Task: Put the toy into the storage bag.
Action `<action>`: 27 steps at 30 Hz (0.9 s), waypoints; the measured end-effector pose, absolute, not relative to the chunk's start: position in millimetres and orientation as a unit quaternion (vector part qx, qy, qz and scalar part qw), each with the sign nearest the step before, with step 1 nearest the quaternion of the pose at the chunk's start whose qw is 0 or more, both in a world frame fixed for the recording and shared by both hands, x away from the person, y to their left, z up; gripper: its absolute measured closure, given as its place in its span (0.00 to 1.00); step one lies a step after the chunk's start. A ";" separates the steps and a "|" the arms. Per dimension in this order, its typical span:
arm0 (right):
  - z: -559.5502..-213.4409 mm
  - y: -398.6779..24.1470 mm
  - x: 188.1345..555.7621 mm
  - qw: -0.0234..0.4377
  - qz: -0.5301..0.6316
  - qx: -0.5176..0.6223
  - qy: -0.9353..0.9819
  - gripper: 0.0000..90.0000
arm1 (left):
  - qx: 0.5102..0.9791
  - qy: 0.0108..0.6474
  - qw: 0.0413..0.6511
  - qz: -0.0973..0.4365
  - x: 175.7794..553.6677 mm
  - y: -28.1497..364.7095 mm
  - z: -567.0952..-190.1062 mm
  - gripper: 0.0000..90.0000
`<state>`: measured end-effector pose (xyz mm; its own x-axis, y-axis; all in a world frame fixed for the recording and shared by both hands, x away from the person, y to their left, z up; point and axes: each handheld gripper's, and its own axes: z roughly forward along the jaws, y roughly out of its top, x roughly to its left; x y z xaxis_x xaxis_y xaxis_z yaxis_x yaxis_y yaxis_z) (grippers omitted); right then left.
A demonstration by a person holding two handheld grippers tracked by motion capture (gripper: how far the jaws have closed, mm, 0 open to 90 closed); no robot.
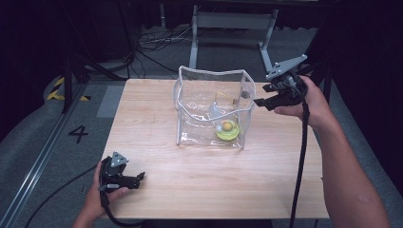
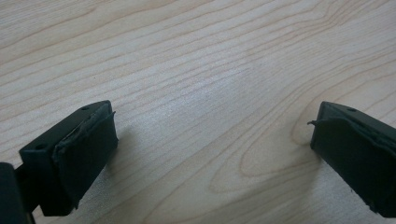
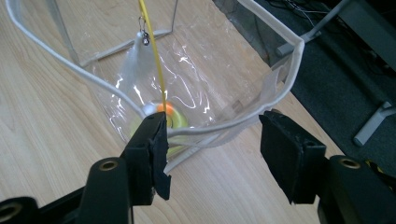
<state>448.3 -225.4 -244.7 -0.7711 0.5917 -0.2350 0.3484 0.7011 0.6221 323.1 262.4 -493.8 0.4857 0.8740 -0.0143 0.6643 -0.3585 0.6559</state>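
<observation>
Dark curtains and a grey floor with cables surround the wooden table (image 1: 157, 190) I am working over. On its far middle stands a clear plastic bag (image 1: 211, 107) with a white piped rim, open at the top; inside, at its near right corner, lies a yellow-green disc with an orange ball (image 1: 227, 126) on it, and a thin yellow cord with a white tuft rises from there.

My right gripper (image 1: 263, 101) hovers at the bag's right wall, jaws spread, and in the right gripper view (image 3: 212, 140) the rim runs between them without being pinched. My left gripper (image 1: 139, 178) rests low at the near left of the table, jaws wide apart over bare wood (image 2: 210, 135).

I judge the bag light, floppy and slick: the film would buckle under a squeeze, and the whole thing may slide on the wood. The stiffer piped rim at the right edge looks like the safest hold, since the clear wall offers little grip.
</observation>
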 end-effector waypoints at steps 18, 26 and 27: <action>-256.0 -245.3 428.8 0.241 0.287 0.255 0.891 0.36 | 0.806 0.477 0.305 0.172 323.1 262.4 -493.8 0.01; -261.8 -253.5 419.5 0.257 0.297 0.250 0.885 0.33 | 0.806 0.477 0.305 0.172 323.1 262.4 -493.8 0.01; -263.6 -254.9 417.4 0.261 0.299 0.251 0.883 0.34 | 0.806 0.477 0.305 0.172 323.1 262.4 -493.8 0.01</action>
<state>417.4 -254.9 -263.6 -0.7378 0.5989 -0.3113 0.2861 0.6952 0.6594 323.1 262.4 -493.8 0.4857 0.8740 -0.0147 0.6644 -0.3581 0.6559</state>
